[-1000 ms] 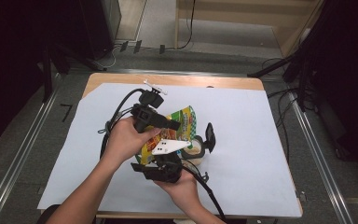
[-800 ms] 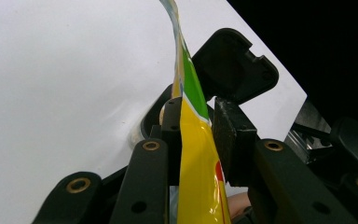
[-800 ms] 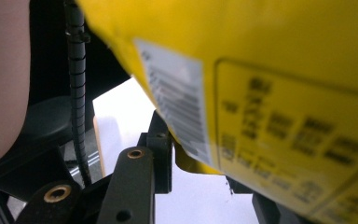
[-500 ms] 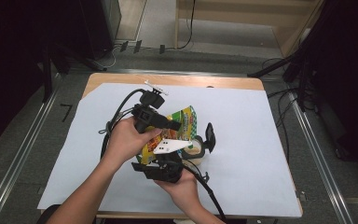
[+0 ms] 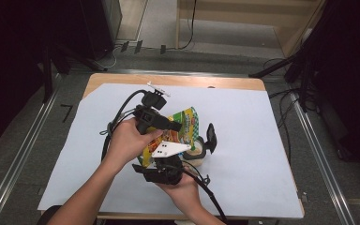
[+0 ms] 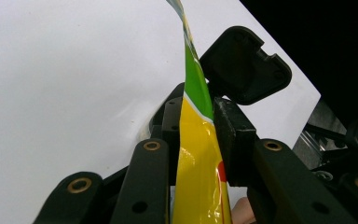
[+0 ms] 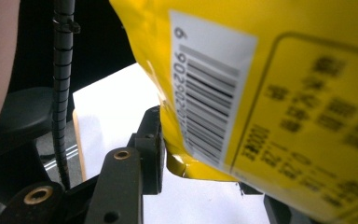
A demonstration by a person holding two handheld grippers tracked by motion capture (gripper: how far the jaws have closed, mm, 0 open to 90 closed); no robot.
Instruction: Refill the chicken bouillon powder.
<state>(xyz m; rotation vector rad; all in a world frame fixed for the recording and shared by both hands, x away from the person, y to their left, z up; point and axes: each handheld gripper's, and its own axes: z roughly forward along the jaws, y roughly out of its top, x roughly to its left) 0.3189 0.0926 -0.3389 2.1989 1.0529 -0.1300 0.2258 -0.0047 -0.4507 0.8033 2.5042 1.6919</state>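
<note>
Your 2 hands meet over the middle of the bench [image 5: 262, 122], which is covered by a white sheet. Between them is a yellow and green snack bag [image 5: 183, 123], raised off the sheet and held at a tilt.

Left claw [image 6: 196, 122]: clamped on the bag. In the left gripper view the 2 black pads press from either side on the flat yellow and green edge of the bag, which runs straight up between them. In the high view your left hand [image 5: 130, 140] grips that tool from the left, its cable looping back toward you.

Right claw [image 5: 201, 146]: its jaws have just been opening. In the right gripper view the barcode side of the bag [image 7: 270, 93] hangs between them; the left pad sits right at the bag's lower corner, the other jaw is mostly hidden behind the bag, so a firm pinch is not evident. In the high view 1 black jaw stands clear to the right of the bag, apart from it. Your right hand [image 5: 180, 187] holds that tool from below, near the bench's front edge, grey plate on top.

A pale round object [image 5: 196, 151] lies just under the bag's lower end; what it is can't be made out.
</note>
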